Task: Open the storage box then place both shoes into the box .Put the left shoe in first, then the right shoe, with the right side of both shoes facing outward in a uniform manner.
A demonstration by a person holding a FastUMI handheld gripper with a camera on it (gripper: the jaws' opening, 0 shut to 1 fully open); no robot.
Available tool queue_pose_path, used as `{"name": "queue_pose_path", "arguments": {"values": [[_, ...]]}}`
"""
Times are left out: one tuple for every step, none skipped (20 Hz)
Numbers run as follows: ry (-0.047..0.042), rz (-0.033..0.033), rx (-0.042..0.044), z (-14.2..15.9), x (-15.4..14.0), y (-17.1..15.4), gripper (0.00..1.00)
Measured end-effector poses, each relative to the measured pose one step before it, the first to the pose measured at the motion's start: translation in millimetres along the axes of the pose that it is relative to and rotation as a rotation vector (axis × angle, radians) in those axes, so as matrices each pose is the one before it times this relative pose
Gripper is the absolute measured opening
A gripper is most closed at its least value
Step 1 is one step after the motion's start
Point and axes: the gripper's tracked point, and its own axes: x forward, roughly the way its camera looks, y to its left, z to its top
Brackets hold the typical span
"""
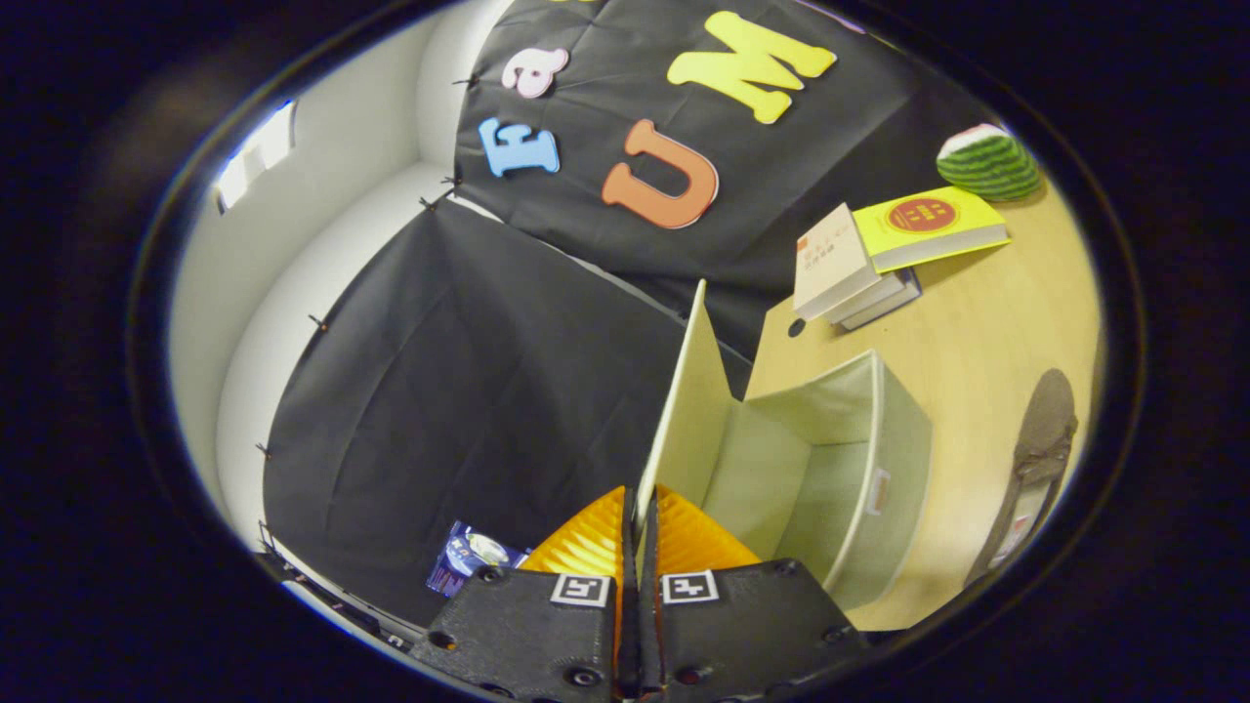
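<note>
My gripper [640, 508] is clenched on the lid [684, 400] of the storage box [830, 469]: both fingers press on its thin edge, one on each side, and the flap stands up between them, rising toward twelve o'clock from the tips. I judge the opening step nearly done, since the lid is lifted upright and the inside lies exposed.

The box sits just ahead of my fingers, toward two o'clock, on the wooden table [977, 332]. It is a pale green, fabric-looking box with soft straight walls and a small tag on its near side; what I can see of the inside holds nothing. So both shoes are left to place, left one first.

At three o'clock from the box, a dark shoe [1040, 439] lies on the table, apart from it. Farther off, toward one o'clock, a stack of books [869, 264] rests, and beyond it a striped green watermelon-like toy [988, 161].
</note>
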Motion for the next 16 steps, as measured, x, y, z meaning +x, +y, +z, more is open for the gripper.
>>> {"name": "queue_pose_path", "arguments": {"values": [[0.00899, -0.01032, -0.00984, -2.13, 11.39, 9.70, 0.06], [0.01033, -0.00419, -0.00402, -2.54, 12.17, 9.89, 0.06], [0.01444, -0.00265, -0.00393, -4.08, 12.39, 9.01, 0.06], [0.01412, -0.01427, -0.00630, -4.22, 12.43, 5.42, 0.07], [0.02566, -0.01642, -0.01585, -6.65, 11.16, 4.57, 0.08], [0.01890, -0.00113, -0.02294, -5.02, 11.94, 7.06, 0.08], [0.01616, 0.00750, -0.02077, -4.90, 7.84, 9.17, 0.11], [0.01231, 0.00291, -0.02266, -4.56, 8.92, 9.24, 0.13], [-0.00305, 0.01438, -0.02311, 0.96, 4.40, 12.13, 0.18], [-0.00658, 0.00894, -0.03385, 2.14, -0.38, 10.61, 0.22], [-0.01817, -0.00834, -0.04330, 4.10, 3.11, 5.90, 0.35], [-0.02101, -0.01758, -0.04654, 4.05, -1.74, 2.54, 0.48], [-0.01288, -0.01725, -0.04839, 1.38, -3.74, 0.87, 0.58], [-0.01513, -0.01641, -0.04616, 1.44, -3.46, 2.21, 0.68], [-0.02024, -0.02537, -0.04086, 3.26, -6.56, -1.29, 0.81], [-0.01419, -0.03000, -0.03972, 2.01, -4.21, -3.98, 0.84]]}}
